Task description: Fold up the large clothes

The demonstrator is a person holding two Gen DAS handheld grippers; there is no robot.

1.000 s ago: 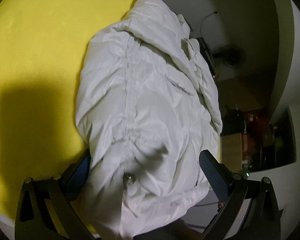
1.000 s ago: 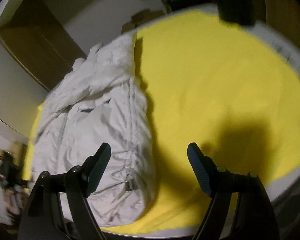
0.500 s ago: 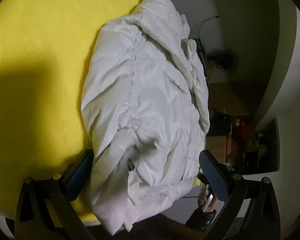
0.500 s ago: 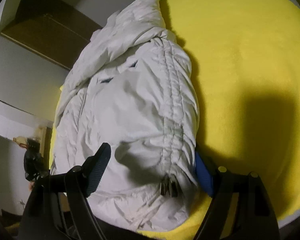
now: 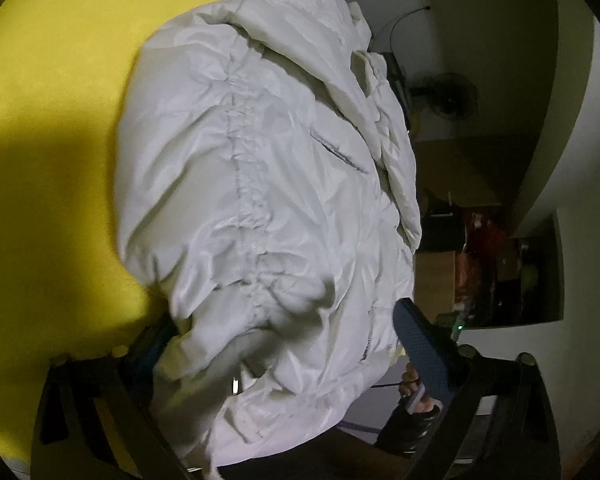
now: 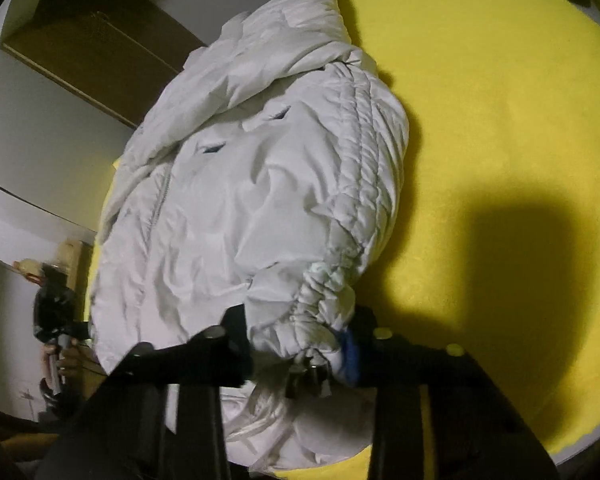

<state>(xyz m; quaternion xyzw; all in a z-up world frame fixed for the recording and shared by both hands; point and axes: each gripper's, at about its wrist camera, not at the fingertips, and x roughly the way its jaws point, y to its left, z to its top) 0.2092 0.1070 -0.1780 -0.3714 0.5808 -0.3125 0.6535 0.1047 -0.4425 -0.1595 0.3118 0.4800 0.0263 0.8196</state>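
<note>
1. White puffer jacket [image 5: 260, 184]: lies lengthwise along one edge of the yellow bed cover [image 5: 52, 128], its near hem overhanging the near edge. Bulky, creased, seemingly doubled lengthwise.
2. Right gripper [image 6: 300, 344]: jaws closing, gathered hem and drawcord bunched between them, pads pressing cloth.
3. Left gripper [image 5: 284, 332]: jaws wide but closing, hem between them, not yet pinched.
4. Progress, judged: early to middle. Hem being seized; the crosswise fold and final flattening remain.
</note>
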